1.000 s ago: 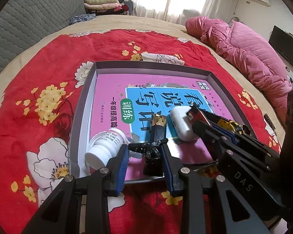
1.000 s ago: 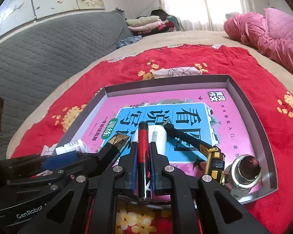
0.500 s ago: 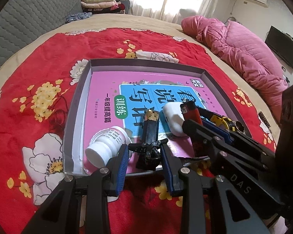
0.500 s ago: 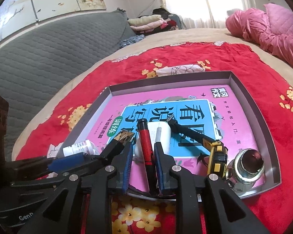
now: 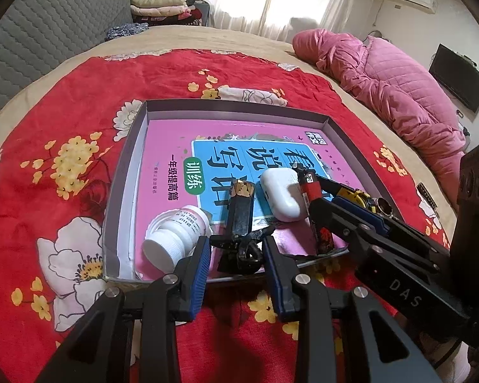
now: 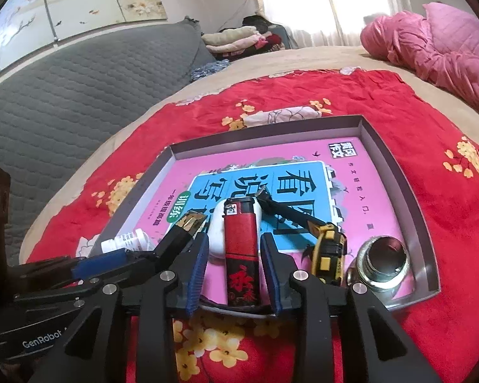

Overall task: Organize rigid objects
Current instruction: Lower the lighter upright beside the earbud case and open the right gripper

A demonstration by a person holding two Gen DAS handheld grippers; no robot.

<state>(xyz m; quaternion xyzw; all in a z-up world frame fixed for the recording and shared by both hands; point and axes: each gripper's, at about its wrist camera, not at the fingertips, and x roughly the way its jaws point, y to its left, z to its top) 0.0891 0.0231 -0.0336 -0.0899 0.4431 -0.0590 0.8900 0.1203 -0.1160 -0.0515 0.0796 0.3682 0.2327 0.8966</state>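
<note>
The right gripper, clamped a second ago, is opening around the red plastic lighter, now lying flat in the grey cardboard tray (placement looks done).

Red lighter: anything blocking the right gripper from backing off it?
Nothing visible. The red lighter lies in the tray between the right gripper's opening jaws, pads clear of it, only red blanket behind.

Red floral blanket covers the bed, pink quilt bunched upper right, folded clothes stacked up top.
</note>
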